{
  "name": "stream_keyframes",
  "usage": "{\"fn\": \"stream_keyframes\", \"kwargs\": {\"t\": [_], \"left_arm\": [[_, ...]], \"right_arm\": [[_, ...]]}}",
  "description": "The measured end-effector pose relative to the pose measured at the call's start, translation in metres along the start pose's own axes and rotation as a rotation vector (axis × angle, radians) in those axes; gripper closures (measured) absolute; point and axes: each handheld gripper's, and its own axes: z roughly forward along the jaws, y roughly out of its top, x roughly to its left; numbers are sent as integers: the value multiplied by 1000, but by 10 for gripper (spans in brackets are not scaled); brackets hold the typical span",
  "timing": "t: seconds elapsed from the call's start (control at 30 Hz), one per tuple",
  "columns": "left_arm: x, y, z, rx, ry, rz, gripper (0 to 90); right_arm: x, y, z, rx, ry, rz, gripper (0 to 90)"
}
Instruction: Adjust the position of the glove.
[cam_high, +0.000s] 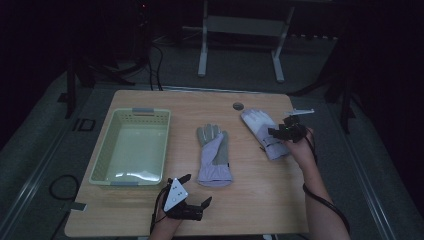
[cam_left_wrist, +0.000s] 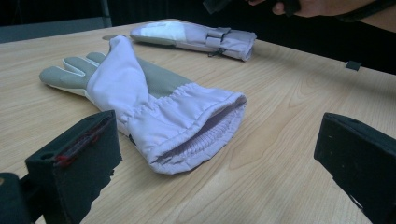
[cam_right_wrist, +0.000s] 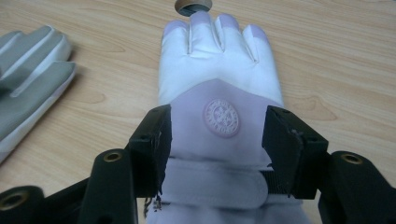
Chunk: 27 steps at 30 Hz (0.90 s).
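Two pale lilac gloves lie on the wooden table (cam_high: 260, 200). The middle glove (cam_high: 214, 157) (cam_left_wrist: 154, 102) lies grey palm up, its cuff toward the front edge. My left gripper (cam_high: 199, 188) (cam_left_wrist: 219, 140) is open near the front edge, aimed at that cuff, with nothing between its jaws. The right-hand glove (cam_high: 260, 125) (cam_right_wrist: 219, 70) lies back up, showing a round badge. My right gripper (cam_high: 274, 135) (cam_right_wrist: 217, 135) hovers over its wrist, one jaw at each side of the badge and the strap just below. The pads do not visibly press on it.
A pale green plastic basket (cam_high: 132, 111) stands at the table's left, with nothing in it. A round cable hole (cam_high: 238, 106) (cam_right_wrist: 192, 5) sits by the far edge, just past the right glove's fingertips. The right hand (cam_left_wrist: 317, 7) hangs above the far glove (cam_left_wrist: 196, 37).
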Motion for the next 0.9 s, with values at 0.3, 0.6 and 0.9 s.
{"fn": "stream_keyframes", "kwargs": {"t": [0.3,0.6,0.9], "left_arm": [[0,0,0,1,-8,4,6],[0,0,0,3,-12,3,6],[0,0,0,4,-13,2,6]], "right_arm": [[-1,1,27,26,-2,-13,461],[-5,-9,54,107,7,-9,577],[-1,-11,46,80,12,73,768]]}}
